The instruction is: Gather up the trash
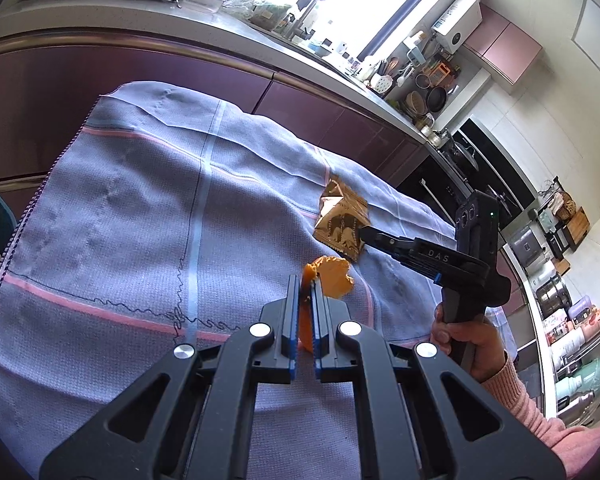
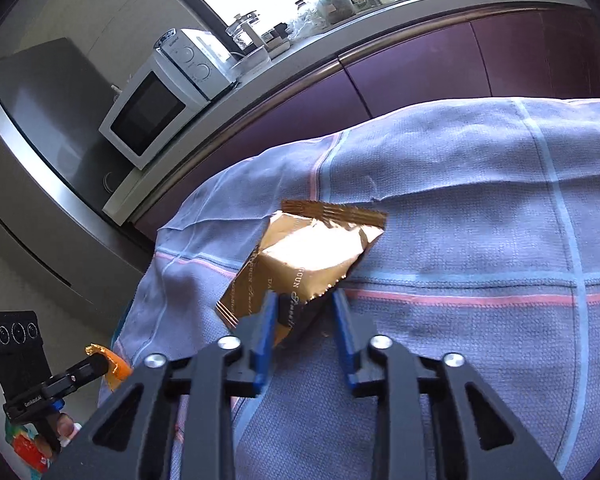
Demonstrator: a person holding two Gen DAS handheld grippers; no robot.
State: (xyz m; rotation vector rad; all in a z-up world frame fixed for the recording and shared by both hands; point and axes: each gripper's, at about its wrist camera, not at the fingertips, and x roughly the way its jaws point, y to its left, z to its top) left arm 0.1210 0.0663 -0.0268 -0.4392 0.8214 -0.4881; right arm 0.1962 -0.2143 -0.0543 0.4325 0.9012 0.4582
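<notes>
Our left claw pinches an orange wrapper above the cloth. Our right claw, marked "DAS", stands open around the gold packet, lying diagonally; lettering unreadable.

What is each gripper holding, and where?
Left gripper pinches orange wrapper by its edge. Right gripper straddles near corner of gold packet; grip cannot be told.
</notes>
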